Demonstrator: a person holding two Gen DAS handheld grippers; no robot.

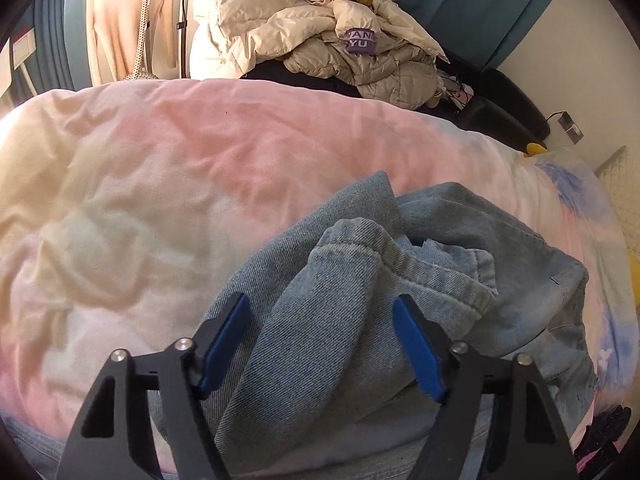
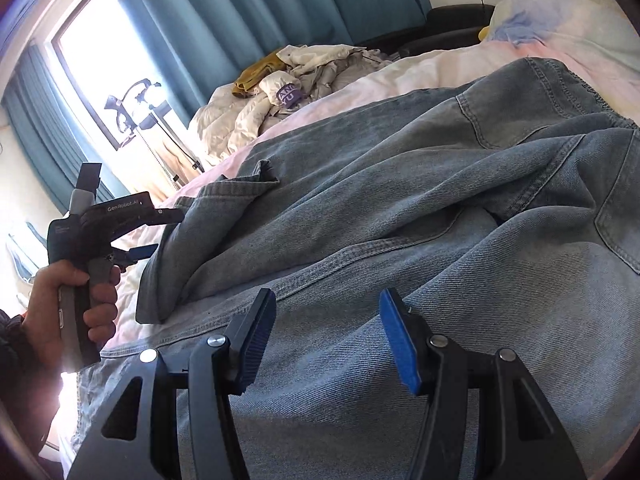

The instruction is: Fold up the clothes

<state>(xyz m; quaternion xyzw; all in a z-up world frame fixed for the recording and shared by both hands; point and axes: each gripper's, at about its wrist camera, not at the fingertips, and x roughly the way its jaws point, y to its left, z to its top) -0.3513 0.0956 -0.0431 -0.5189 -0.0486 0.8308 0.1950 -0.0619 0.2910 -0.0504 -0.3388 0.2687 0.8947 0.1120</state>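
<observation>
Denim jeans (image 1: 340,320) | leg fold dead ahead between left gripper (image 1: 322,344) pads, spread, untouched | right gripper (image 2: 328,340) spread, over denim, gripping nothing

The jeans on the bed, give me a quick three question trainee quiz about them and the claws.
1. True or false: the jeans lie on a bare wooden floor.
2. What lies between the left claw's pads: A a denim fold, B a yellow cloth, C nothing?
3. Which colour are the right claw's pads?

Key: 1 false, they lie on the pastel duvet. 2 A. 3 blue.
</observation>
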